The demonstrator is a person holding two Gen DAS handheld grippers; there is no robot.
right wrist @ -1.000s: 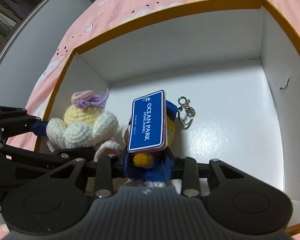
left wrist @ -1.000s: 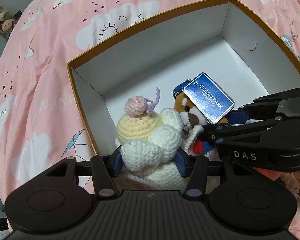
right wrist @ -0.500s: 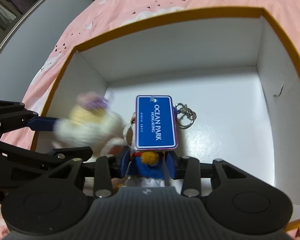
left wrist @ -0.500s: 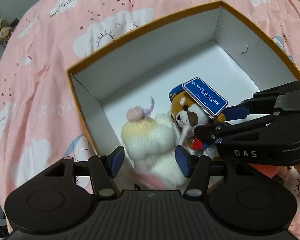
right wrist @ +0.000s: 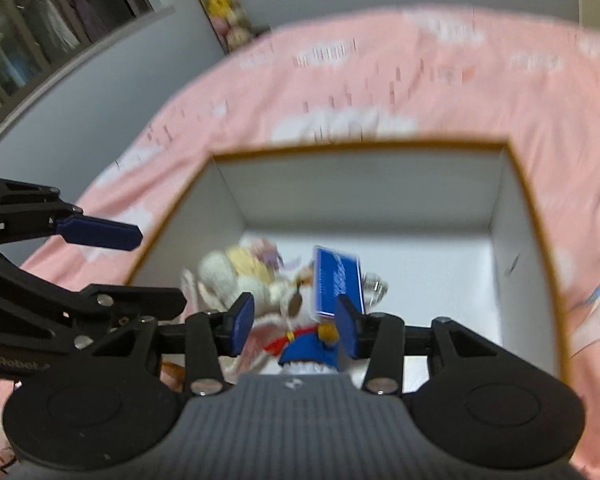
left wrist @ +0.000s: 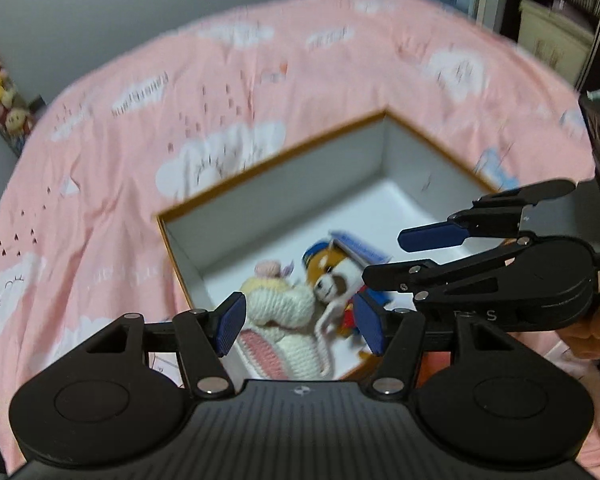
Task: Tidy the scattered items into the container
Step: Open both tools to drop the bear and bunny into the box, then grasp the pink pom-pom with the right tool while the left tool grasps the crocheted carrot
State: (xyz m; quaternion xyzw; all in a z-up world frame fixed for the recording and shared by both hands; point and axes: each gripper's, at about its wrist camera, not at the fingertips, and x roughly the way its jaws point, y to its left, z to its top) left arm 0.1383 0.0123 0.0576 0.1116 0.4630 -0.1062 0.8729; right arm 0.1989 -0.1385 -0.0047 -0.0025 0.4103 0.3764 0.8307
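Left wrist view: left gripper (left wrist: 300, 322) jaws apart, blue pads clear of everything, nothing held. Below it the open box (left wrist: 268, 168), orange rim, white inside, sits on a pink cloud-print bedspread (left wrist: 100, 184). Crocheted cream-and-yellow toy (left wrist: 276, 304) lies in the box's near-left corner. Red panda plush (left wrist: 332, 276) in blue cap and outfit lies just beside it, touching, further from that corner, with its blue tag (left wrist: 360, 246) behind the head. Right gripper (left wrist: 388, 256) reaches in over the box's right side, jaws apart and empty.

Right wrist view: blurred. Right gripper (right wrist: 294, 326) jaws opening, pads clear of the plush (right wrist: 304, 348) lying below between them; no grip. Blue tag (right wrist: 338, 280) stands up above the plush, metal key ring (right wrist: 374, 286) beside it on the box floor. Crocheted toy (right wrist: 236, 272) at box's left wall (right wrist: 228, 208), touching the plush. Left gripper (right wrist: 136, 268) enters over the box's left rim, open, empty.
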